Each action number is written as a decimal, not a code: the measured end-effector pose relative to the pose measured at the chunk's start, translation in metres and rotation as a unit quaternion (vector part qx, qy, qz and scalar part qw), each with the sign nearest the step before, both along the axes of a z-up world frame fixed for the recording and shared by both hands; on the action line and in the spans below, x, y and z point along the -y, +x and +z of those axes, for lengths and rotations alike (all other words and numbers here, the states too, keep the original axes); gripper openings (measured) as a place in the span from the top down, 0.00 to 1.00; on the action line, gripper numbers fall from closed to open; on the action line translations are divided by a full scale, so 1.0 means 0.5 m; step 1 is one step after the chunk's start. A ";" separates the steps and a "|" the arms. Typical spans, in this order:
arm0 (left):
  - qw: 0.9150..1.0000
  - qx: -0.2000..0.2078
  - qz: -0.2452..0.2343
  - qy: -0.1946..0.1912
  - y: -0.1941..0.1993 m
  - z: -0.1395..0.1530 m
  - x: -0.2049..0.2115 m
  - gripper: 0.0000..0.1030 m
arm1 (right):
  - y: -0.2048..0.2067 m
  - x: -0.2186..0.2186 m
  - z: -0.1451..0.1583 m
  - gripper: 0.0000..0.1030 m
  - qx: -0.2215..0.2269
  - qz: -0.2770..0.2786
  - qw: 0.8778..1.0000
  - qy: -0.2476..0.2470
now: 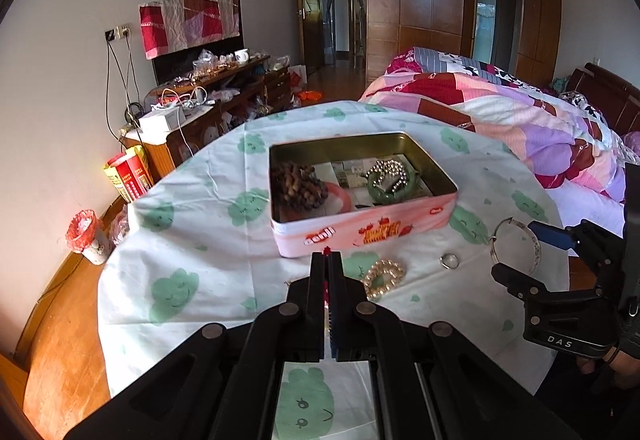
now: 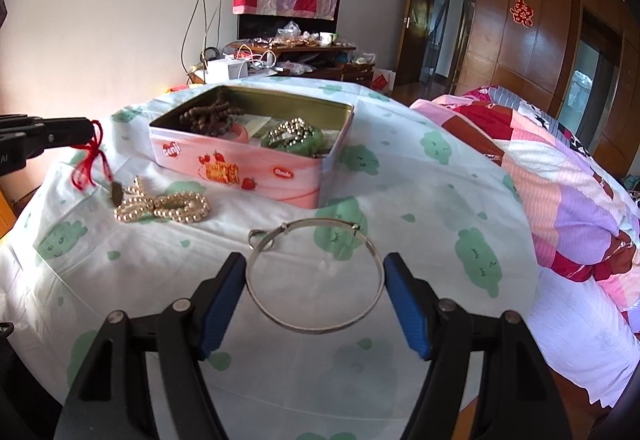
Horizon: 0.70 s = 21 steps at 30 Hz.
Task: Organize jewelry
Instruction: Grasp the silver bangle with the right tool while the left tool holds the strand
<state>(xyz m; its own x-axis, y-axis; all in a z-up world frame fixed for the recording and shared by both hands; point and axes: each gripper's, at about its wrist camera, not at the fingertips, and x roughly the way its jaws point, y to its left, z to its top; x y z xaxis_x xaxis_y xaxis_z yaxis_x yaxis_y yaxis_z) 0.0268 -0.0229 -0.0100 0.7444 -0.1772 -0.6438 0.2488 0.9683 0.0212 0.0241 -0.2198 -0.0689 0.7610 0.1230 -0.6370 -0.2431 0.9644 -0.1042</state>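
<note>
A pink open tin sits on the cloth-covered table and holds brown beads, a pink bangle and green and silver pieces. My left gripper is shut on a red cord necklace whose pendant hangs to the cloth beside the pearl strands. My right gripper is shut on a silver bangle, held between its blue pads to the right of the tin. A small silver ring lies on the cloth.
The table has a white cloth with green prints. A bed with a patchwork quilt is on the right. A cluttered wooden cabinet stands at the wall behind. A small bin is on the floor left.
</note>
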 end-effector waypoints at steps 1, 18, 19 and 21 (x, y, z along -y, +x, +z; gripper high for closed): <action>1.000 0.002 0.000 0.001 0.000 0.002 0.000 1.00 | 0.000 0.000 0.003 0.30 0.001 0.000 1.000 0.000; 0.999 0.041 -0.010 0.024 0.065 0.066 0.018 1.00 | 0.034 -0.011 0.069 0.30 0.043 0.015 0.999 0.003; 0.999 0.043 -0.009 0.025 0.070 0.070 0.019 1.00 | 0.038 -0.012 0.073 0.30 0.046 0.016 0.999 0.003; 0.998 0.047 -0.006 0.028 0.084 0.077 0.019 1.00 | 0.048 -0.015 0.081 0.30 0.049 0.018 0.999 0.002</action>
